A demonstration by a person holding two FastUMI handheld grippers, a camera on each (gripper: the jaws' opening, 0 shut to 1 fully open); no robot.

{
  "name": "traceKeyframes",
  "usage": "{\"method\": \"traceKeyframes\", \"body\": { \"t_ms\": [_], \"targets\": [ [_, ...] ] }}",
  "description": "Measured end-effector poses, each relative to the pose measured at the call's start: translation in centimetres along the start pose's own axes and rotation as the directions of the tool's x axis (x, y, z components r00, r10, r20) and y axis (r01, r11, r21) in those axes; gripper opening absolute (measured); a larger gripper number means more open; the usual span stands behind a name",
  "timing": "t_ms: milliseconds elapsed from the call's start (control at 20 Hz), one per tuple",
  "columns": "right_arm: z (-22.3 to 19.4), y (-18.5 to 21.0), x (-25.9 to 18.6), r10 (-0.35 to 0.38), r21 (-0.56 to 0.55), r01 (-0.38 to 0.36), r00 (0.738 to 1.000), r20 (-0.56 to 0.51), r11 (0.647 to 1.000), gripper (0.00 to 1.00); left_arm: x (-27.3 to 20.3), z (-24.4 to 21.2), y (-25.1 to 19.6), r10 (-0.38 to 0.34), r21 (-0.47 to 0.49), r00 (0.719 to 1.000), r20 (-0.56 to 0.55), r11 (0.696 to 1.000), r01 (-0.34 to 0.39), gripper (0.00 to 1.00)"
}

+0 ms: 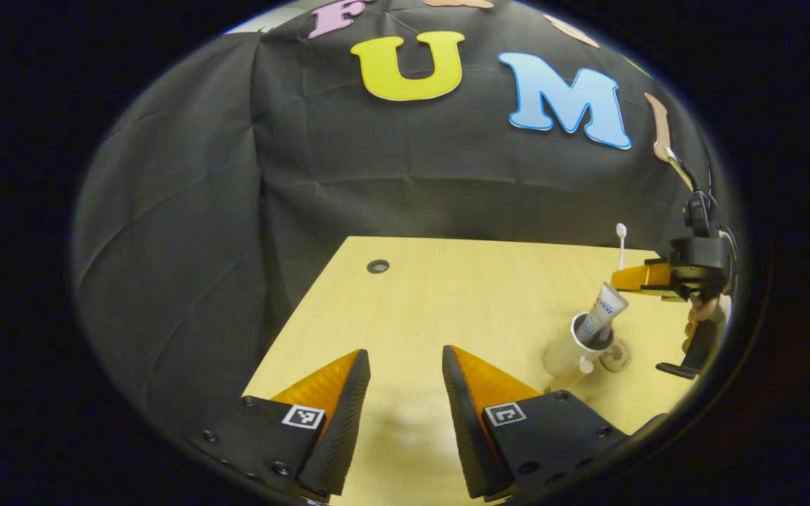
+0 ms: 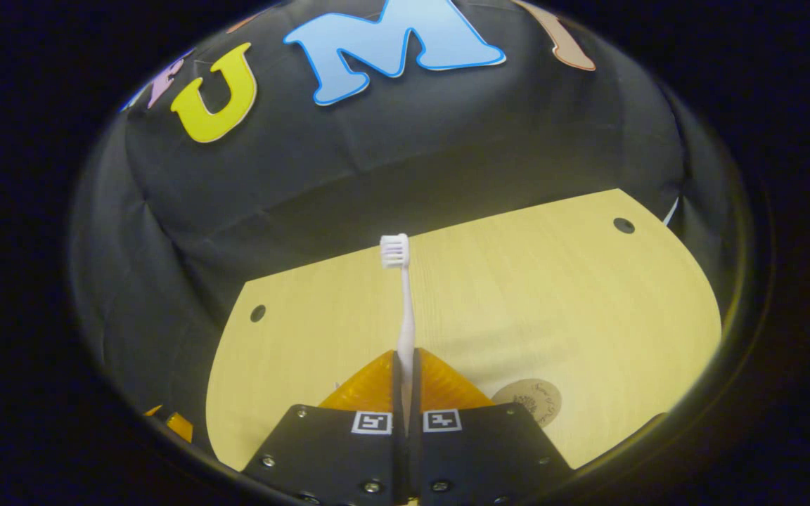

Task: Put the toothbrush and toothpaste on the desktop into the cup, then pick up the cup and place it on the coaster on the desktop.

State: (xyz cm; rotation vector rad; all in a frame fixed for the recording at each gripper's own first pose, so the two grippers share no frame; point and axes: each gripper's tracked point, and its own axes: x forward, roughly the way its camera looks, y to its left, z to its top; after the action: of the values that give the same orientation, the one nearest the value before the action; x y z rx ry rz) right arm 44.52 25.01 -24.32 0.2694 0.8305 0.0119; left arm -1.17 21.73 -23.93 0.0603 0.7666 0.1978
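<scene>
Right gripper point(image 2: 405, 365) clamps the toothbrush point(image 2: 403, 309); left gripper point(image 1: 405, 379) hangs spread and empty over the desk point(image 1: 461, 295).

Largest first: the desk carries the cup point(image 1: 574, 348), which stands upright near its right side in the left gripper view, with the toothpaste point(image 1: 603, 310) leaning inside it, top poking above the rim. Just beside the cup lies the round coaster point(image 1: 617, 355), bare. The toothbrush stands upright, bristles up, held above the cup.
</scene>
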Motion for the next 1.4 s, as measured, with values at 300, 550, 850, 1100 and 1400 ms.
{"method": "traceKeyframes", "body": {
  "t_ms": [300, 550, 850, 1100, 1400],
  "targets": [
    [-2.4, 0.1, -0.3, 0.021, -0.022, -0.021, 0.999, 0.043, 1.000, 0.03, 0.1, -0.5, -1.1, -0.019, -0.003, 1.000, -0.021, 1.000, 0.019, 0.68],
    [-3.0, 0.2, -1.4, 0.026, -0.050, -0.022, 0.997, 0.067, 0.999, 0.08, 0.4, -0.5, -3.2, -0.051, 0.000, 0.998, -0.027, 0.999, 0.051, 0.68],
    [-3.1, -0.5, -3.1, 0.027, -0.025, -0.025, 0.995, 0.092, 0.999, 0.40, 0.5, -0.4, -5.8, -0.089, 0.010, 0.996, -0.032, 0.996, 0.089, 0.68],
    [-2.4, -1.4, -3.5, 0.028, -0.001, -0.028, 0.996, 0.084, 1.000, 0.40, 0.6, 0.0, -8.4, -0.129, 0.020, 0.991, -0.035, 0.991, 0.130, 0.68],
    [-2.0, -3.8, -4.1, 0.000, 0.016, -0.001, 0.997, 0.080, 1.000, 0.40, 0.6, 0.0, -13.0, -0.218, 0.065, 0.974, -0.065, 0.973, 0.222, 0.67]
  ]
}}
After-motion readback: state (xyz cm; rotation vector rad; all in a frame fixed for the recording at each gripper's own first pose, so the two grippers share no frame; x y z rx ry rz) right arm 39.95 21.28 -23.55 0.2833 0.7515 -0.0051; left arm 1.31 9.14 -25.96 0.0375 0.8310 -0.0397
